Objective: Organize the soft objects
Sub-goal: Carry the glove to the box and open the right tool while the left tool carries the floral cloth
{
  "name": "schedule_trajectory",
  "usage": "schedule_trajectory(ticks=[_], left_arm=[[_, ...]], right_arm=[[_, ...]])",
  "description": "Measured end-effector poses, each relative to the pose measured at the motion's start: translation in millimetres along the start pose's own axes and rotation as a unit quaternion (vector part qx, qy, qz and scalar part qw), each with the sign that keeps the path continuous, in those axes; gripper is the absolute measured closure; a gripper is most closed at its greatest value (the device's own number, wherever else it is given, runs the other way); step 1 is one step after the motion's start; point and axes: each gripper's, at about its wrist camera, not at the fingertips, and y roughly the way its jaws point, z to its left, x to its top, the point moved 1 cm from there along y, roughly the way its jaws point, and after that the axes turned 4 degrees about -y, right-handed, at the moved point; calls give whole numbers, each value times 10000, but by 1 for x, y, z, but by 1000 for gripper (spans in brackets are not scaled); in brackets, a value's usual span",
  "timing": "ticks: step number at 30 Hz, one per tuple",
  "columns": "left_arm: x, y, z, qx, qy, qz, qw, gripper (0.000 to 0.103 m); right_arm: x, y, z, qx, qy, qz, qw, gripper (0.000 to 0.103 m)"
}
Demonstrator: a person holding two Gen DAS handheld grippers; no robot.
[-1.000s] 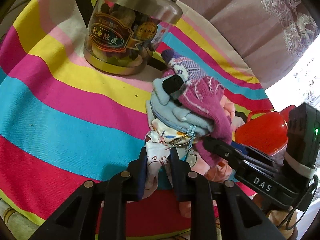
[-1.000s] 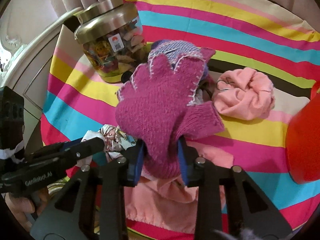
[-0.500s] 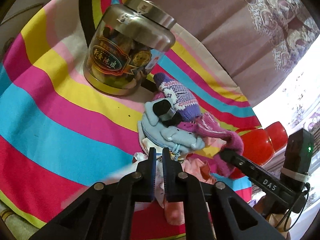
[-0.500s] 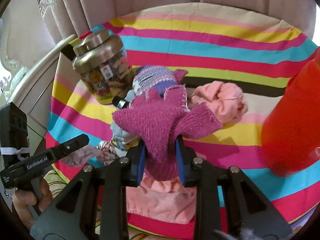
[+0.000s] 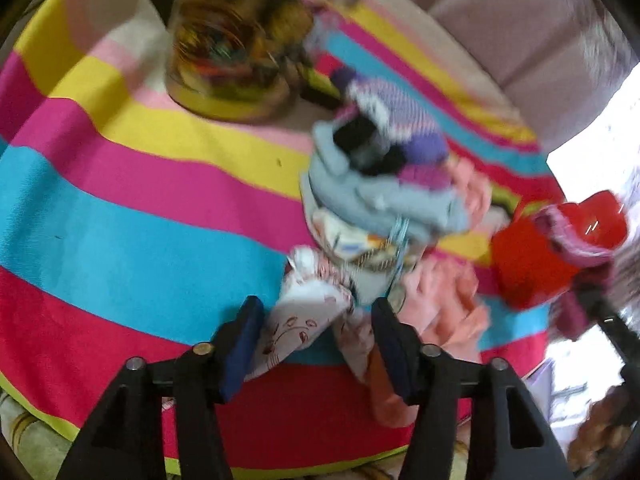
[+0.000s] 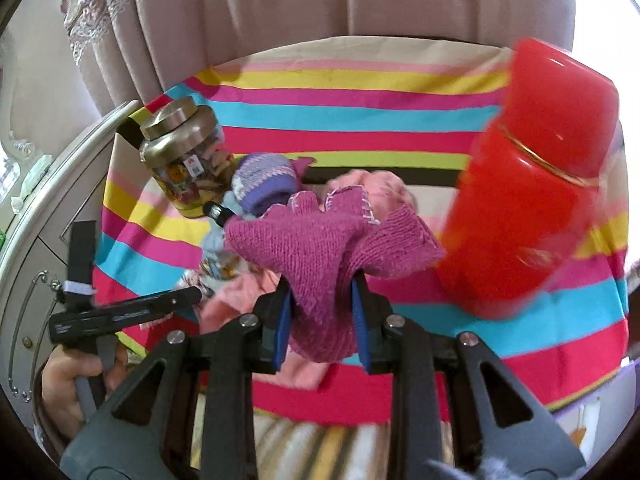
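Right wrist view: right gripper (image 6: 320,320) jaws clamped on magenta knit glove (image 6: 320,248) above the table's near edge — light, floppy, best gripped mid-bunch; left gripper (image 5: 316,340) jaws just opened around, not pinching, white printed cloth (image 5: 300,320).

No text can be read with certainty. The jar (image 6: 185,162) carries a small white sticker with a red mark and a printed label, both too small to make out; in the left wrist view its label is smeared by blur. The left gripper's (image 6: 188,300) side bears pale lettering, also illegible.
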Motion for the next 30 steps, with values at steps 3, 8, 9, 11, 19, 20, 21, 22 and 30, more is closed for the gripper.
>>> schedule_trajectory(ticks=[3,8,9,11,19,20,21,22,30], left_arm=[[-2,1,-2,5,42,34,10000,83],[-4,-20,-1,119,-73,-358,9993,86],[-4,-26,1,166,-139,-466,9987,86],[-5,-38,3,238,-252,-678,9971,86],[-3,-85,-22,76,-150,-1704,9852,86],[-4,-91,-28,-37,-114,-1786,9839,86],[-5,-96,-34,-121,-76,-1837,9829,86],[-6,-101,-39,-210,-24,-1874,9821,86],[-25,-118,-106,-1016,636,-1802,9763,86]], right_arm=[[-11,-12,-14,-77,123,47,9999,72],[-31,-35,-36,-220,229,65,9995,72],[-35,-39,-40,-252,256,69,9993,72],[-42,-47,-47,-297,307,81,9991,72],[-73,-91,-86,-662,587,56,9961,72],[-78,-99,-93,-739,634,55,9952,72],[-82,-105,-99,-803,675,62,9945,72],[-87,-112,-105,-882,721,75,9935,72],[-141,-153,-141,-1305,957,441,9858,72]])
